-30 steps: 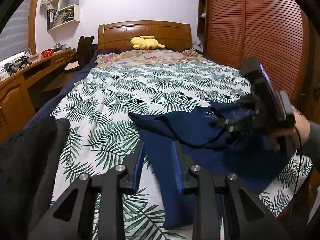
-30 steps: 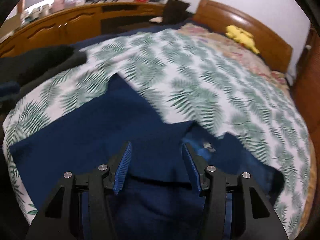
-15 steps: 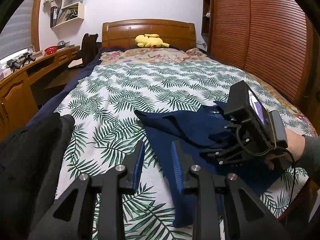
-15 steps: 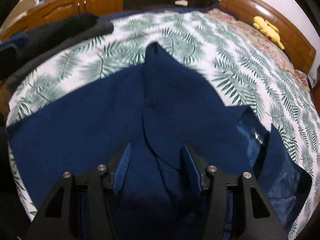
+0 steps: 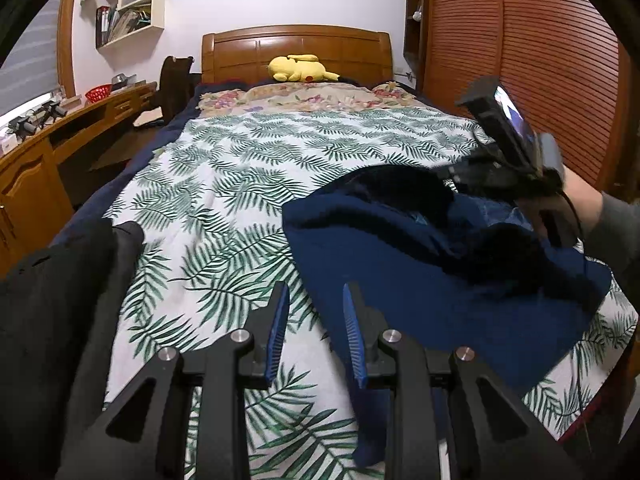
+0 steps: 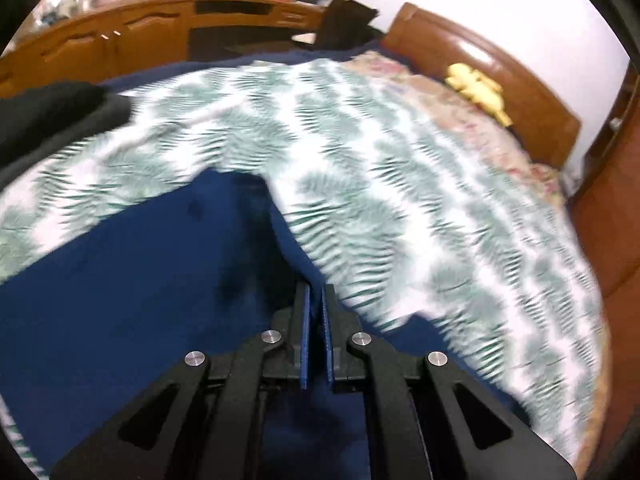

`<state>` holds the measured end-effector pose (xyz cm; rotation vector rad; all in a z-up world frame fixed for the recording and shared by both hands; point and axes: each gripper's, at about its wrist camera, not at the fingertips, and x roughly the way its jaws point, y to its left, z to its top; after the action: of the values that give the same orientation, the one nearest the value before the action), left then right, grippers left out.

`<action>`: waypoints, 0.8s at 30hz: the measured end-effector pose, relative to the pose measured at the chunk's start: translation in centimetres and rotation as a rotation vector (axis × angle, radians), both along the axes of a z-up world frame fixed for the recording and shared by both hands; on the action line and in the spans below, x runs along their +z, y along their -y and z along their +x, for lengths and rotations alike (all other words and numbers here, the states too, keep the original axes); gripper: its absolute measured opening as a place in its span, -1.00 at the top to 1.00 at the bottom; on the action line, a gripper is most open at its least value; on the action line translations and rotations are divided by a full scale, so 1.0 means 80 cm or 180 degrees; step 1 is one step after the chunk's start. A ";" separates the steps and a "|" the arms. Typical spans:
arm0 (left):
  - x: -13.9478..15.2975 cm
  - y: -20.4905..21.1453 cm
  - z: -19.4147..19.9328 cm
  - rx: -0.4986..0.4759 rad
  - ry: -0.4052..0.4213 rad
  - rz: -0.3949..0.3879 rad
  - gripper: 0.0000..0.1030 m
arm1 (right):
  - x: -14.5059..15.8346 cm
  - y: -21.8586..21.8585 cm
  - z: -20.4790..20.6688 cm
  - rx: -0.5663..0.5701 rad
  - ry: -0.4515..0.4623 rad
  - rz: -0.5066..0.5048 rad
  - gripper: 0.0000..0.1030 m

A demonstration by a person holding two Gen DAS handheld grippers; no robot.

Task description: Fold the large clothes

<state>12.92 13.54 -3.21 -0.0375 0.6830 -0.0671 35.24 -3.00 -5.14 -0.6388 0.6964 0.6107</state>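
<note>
A navy blue garment (image 5: 420, 280) lies rumpled on the right half of the palm-leaf bedspread (image 5: 224, 184). My right gripper (image 6: 316, 290) is closing tight on a fold of the navy garment (image 6: 140, 280), which rises in a ridge to its tips. In the left wrist view its housing (image 5: 508, 140) hangs above the garment's far right, and cloth is pulled up towards it. My left gripper (image 5: 316, 292) stands open, low over the garment's left edge. Bedspread shows between its fingers, and the cloth edge lies under the right finger.
Black clothing (image 5: 52, 300) is heaped at the bed's near left. A yellow plush toy (image 5: 298, 69) rests by the wooden headboard (image 5: 296, 42). A wooden desk (image 5: 40, 160) runs along the left, louvred wardrobe doors (image 5: 540, 60) along the right. A grey sleeve (image 5: 616, 220) enters at the right.
My right gripper has shut on a fold of the navy garment and risen to the right, dragging cloth up with it. My left gripper has kept still.
</note>
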 end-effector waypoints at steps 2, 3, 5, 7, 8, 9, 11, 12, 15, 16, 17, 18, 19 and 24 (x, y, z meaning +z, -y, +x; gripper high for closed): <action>0.001 0.005 0.005 -0.0026 -0.0003 0.0000 0.50 | 0.008 0.003 0.021 -0.0084 0.0112 -0.0059 0.94; 0.001 0.008 0.006 -0.0039 0.0001 0.0001 0.50 | 0.011 0.005 0.028 -0.0135 0.0168 -0.0076 0.94; 0.002 0.017 0.013 -0.0074 -0.0013 -0.0003 0.50 | 0.021 0.011 0.042 -0.0311 0.0304 -0.0052 0.94; 0.003 0.025 0.018 -0.0101 -0.0017 0.0002 0.50 | 0.029 0.020 0.049 -0.0454 0.0297 0.0089 0.64; 0.003 0.029 0.020 -0.0114 -0.0019 0.0007 0.50 | 0.031 0.024 0.050 -0.0480 0.0276 0.0157 0.12; 0.003 0.034 0.022 -0.0136 -0.0016 0.0010 0.50 | 0.033 0.028 0.047 -0.0475 0.0251 0.0238 -0.16; 0.004 0.041 0.025 -0.0160 -0.0019 0.0023 0.49 | 0.030 0.033 0.036 -0.0378 0.0147 0.0338 -0.16; 0.003 0.044 0.027 -0.0178 -0.0023 0.0029 0.49 | 0.024 0.031 0.027 -0.0294 0.0029 0.0348 -0.16; 0.001 0.049 0.030 -0.0202 -0.0049 0.0040 0.49 | 0.002 0.029 0.004 -0.0063 -0.0317 0.0336 -0.16; 0.000 0.051 0.031 -0.0209 -0.0061 0.0043 0.49 | -0.006 0.027 -0.003 -0.0016 -0.0368 0.0318 -0.16; 0.000 0.053 0.031 -0.0215 -0.0070 0.0045 0.49 | -0.016 0.025 -0.012 0.0049 -0.0445 0.0286 -0.16; -0.001 0.055 0.032 -0.0222 -0.0079 0.0050 0.49 | -0.025 0.024 -0.018 0.0076 -0.0498 0.0268 -0.16; -0.002 0.056 0.032 -0.0226 -0.0081 0.0054 0.49 | -0.037 0.023 -0.022 0.0093 -0.0607 0.0237 -0.16; -0.005 0.061 0.031 -0.0239 -0.0110 0.0085 0.49 | -0.081 0.020 -0.021 0.0109 -0.1063 0.0130 0.01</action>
<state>15.41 8.69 -3.62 0.0126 0.7196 -0.1298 33.57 -4.63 -11.64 -0.5161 0.9829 0.7712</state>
